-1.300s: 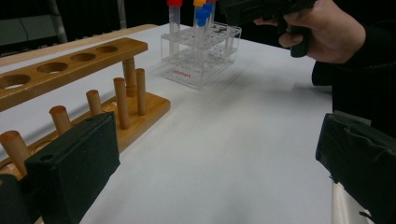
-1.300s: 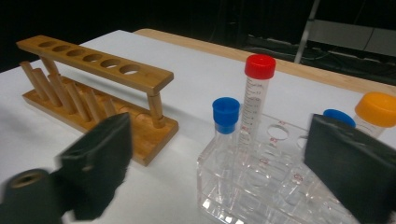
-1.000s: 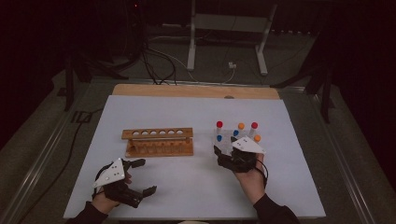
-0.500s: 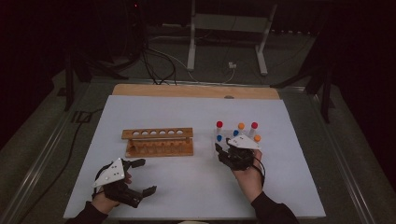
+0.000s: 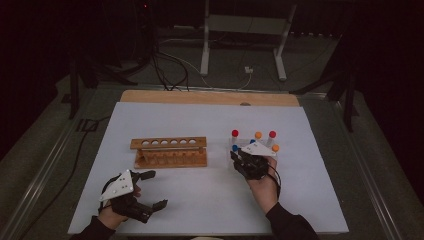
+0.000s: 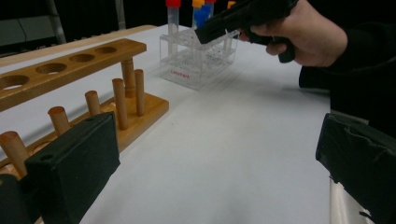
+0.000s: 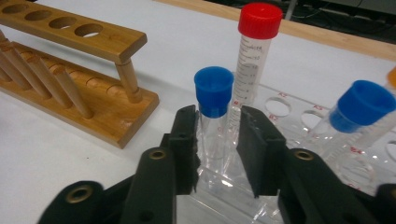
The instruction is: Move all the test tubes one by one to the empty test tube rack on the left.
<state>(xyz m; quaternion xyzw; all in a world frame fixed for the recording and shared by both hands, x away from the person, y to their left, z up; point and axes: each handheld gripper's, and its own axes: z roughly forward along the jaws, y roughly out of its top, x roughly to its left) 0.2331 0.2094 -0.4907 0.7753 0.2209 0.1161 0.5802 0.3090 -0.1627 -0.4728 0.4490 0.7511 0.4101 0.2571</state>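
Right tongs closing around a blue-capped tube in the clear rack.
High view: right tongs (image 5: 244, 159) at the clear rack (image 5: 239, 145), left tongs (image 5: 150, 190) wide over the tabletop (image 5: 200, 120). Left gripper view: wooden rack (image 6: 93, 88) beside spread jaws. Right gripper view: jaws have just been narrowing onto the blue-capped tube (image 7: 213, 112), upright in the rack.

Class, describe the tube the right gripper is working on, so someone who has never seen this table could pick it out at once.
On the white table, right of the wooden rack, stands a clear plastic rack of capped tubes. The blue-capped tube sits at its near corner, between the right gripper jaws, which have just been closing. It is shorter than the red-capped tube behind it.
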